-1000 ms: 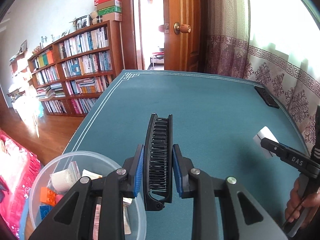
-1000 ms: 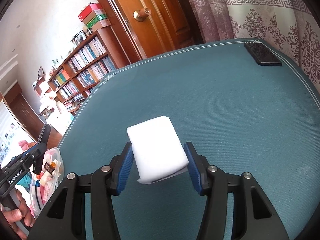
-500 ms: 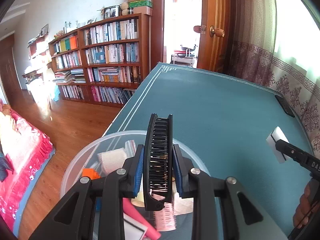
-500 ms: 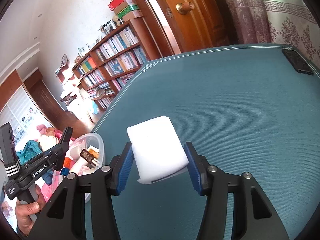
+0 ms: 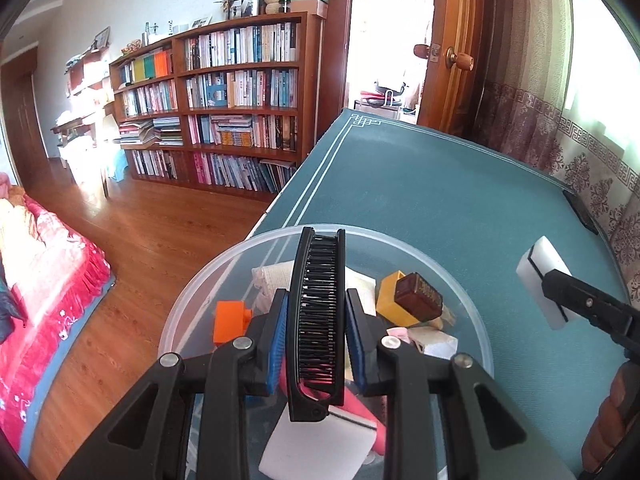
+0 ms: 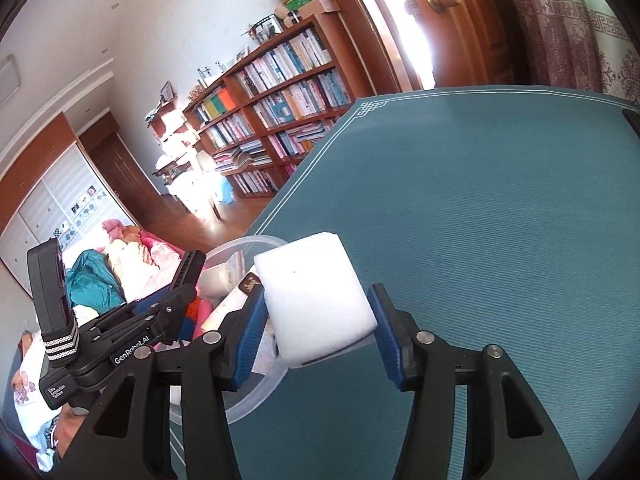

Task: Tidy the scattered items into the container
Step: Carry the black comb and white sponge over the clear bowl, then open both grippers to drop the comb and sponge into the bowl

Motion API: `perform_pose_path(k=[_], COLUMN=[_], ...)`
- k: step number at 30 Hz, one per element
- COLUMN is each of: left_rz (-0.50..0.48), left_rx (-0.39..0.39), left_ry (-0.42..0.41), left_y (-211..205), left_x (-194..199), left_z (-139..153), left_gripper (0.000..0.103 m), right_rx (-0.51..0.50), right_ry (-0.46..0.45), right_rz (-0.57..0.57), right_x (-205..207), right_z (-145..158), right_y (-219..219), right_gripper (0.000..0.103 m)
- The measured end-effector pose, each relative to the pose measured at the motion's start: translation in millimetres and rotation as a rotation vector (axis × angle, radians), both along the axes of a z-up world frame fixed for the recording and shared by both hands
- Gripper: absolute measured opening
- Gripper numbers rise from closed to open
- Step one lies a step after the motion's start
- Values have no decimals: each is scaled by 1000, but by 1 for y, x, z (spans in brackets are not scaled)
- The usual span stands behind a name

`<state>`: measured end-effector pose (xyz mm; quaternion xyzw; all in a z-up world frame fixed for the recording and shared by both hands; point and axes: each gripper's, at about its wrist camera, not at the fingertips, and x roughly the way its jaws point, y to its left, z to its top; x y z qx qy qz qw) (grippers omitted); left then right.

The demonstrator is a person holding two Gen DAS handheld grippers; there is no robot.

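My left gripper [image 5: 316, 312] is shut on a black folding comb [image 5: 318, 280] and hovers over a clear plastic bowl [image 5: 464, 288] at the table's left edge. Inside the bowl lie an orange block [image 5: 230, 320], a yellow box [image 5: 390, 296] with a brown piece on it, a white sponge [image 5: 320, 444] and other small items. My right gripper [image 6: 316, 316] is shut on a white sponge block [image 6: 316, 296], held just above the bowl's near rim [image 6: 260, 392]. In the right wrist view the left gripper [image 6: 180, 292] and comb [image 6: 188, 268] appear at the left.
A teal cloth [image 5: 440, 184] covers the table. A black phone [image 5: 582, 212] lies near its far right edge. Beyond the left edge are a wooden floor [image 5: 160, 232], a bookshelf [image 5: 224, 100] and a red bedspread [image 5: 48, 280]. A hand [image 5: 612, 412] grips the right tool.
Both grippers moved left toward the bowl. The comb went from over the cloth to over the bowl, and the sponge block came up to the bowl's rim.
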<state>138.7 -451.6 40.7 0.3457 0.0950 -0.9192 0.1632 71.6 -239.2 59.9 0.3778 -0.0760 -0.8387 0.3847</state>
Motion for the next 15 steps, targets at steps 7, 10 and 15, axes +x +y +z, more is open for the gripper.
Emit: perform_pose_path(k=[7,10,15], left_rz=[-38,-52,-62], left_rx=[40,52,80], left_ry=[-4,6,13], left_y=[-10,-14,-23], left_x=[4,6,9], left_z=[-9,-10,-12], left_gripper=[31,31,43], right_rx=[45,69,101], right_ry=[22,39,73], right_rz=[66,81,99], right_x=[18,23,34], right_z=[-2,-4,-4], right_y=[-36,-48,-61], right_gripper=[55,55,55])
